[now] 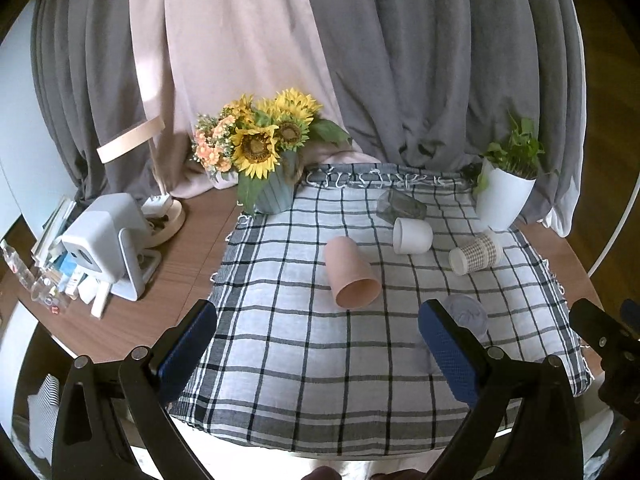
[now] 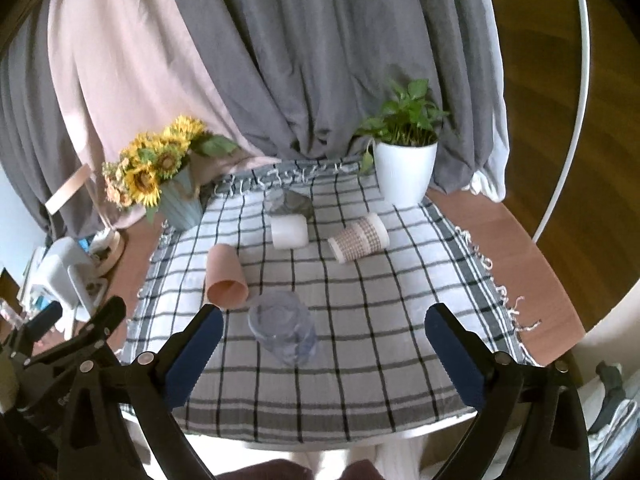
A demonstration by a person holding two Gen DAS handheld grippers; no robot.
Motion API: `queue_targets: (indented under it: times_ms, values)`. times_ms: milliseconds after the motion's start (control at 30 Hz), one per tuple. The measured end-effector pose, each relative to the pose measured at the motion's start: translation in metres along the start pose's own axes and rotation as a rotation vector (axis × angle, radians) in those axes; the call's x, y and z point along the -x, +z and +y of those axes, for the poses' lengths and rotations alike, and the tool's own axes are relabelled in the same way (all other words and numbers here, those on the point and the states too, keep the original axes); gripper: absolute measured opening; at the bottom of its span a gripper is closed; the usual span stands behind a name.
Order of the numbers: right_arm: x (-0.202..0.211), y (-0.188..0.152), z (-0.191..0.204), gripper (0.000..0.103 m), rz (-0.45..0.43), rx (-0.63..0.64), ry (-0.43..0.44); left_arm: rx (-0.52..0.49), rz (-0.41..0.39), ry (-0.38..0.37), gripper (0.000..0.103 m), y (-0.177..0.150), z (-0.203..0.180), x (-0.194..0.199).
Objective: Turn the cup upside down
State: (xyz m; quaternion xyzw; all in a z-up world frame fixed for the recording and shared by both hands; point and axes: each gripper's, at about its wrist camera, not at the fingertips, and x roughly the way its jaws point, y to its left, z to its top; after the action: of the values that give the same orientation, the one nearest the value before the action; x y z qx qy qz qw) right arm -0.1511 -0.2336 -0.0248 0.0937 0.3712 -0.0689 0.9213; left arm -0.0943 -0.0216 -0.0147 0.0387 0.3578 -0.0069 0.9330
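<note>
Nearest us, both our grippers, left (image 1: 318, 350) and right (image 2: 324, 344), gape empty above a clear, light, slippery plastic cup (image 2: 283, 326) lying sideways; we'd grasp its midsection.

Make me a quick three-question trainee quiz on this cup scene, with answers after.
1. True or false: the pink cup stands upright.
2. How many cups lie on the cloth? A) three B) five C) seven
3. Fill in: the left gripper and right gripper are both ____.

Key: 1. False; it lies on its side. 2. B: pink cup, white cup, patterned cup, dark glass, clear cup. 3. Open, holding nothing.
</note>
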Motion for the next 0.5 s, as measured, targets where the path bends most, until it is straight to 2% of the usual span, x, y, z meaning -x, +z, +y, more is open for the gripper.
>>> queue_targets:
  times_ms: [500]
  values:
    - [0.0044,-0.0018,0.0012,0.101,-0.017,-0.005,-0.011,-0.005,0.001,-0.005,0.103,0.0005,-0.0005,-0.0001]
